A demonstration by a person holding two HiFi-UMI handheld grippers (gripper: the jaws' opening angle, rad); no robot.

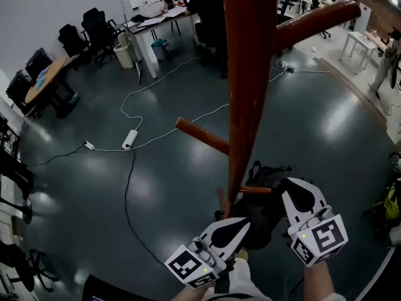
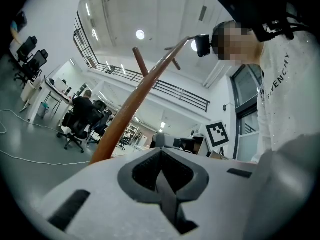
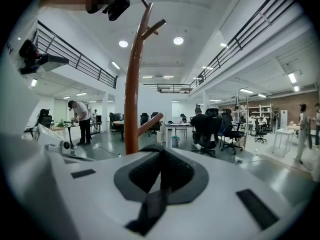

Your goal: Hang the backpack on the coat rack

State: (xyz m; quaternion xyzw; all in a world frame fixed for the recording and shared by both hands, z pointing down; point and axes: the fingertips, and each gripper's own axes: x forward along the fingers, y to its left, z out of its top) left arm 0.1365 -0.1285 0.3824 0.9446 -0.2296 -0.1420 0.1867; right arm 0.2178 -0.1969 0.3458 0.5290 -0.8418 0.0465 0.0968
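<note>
The coat rack (image 1: 247, 93), a red-brown pole with slanting pegs, rises right in front of me in the head view. The black backpack (image 1: 268, 196) hangs low against the pole's foot, beside a short peg (image 1: 255, 190). My left gripper (image 1: 241, 226) is below and left of the bag, and my right gripper (image 1: 291, 184) is at its right side. In the left gripper view the gripper (image 2: 161, 156) is shut on a black strap (image 2: 169, 201), with the rack (image 2: 130, 114) leaning just beyond. The right gripper (image 3: 162, 154) is likewise shut on a black strap (image 3: 152, 209), the rack (image 3: 132, 94) upright behind it.
A white power strip (image 1: 130, 139) and long cables lie on the dark floor to the left. Desks and office chairs (image 1: 94, 27) line the back, with a seated person (image 1: 207, 5). Another person (image 3: 80, 121) stands at a desk. Green gear (image 1: 391, 202) sits at the right edge.
</note>
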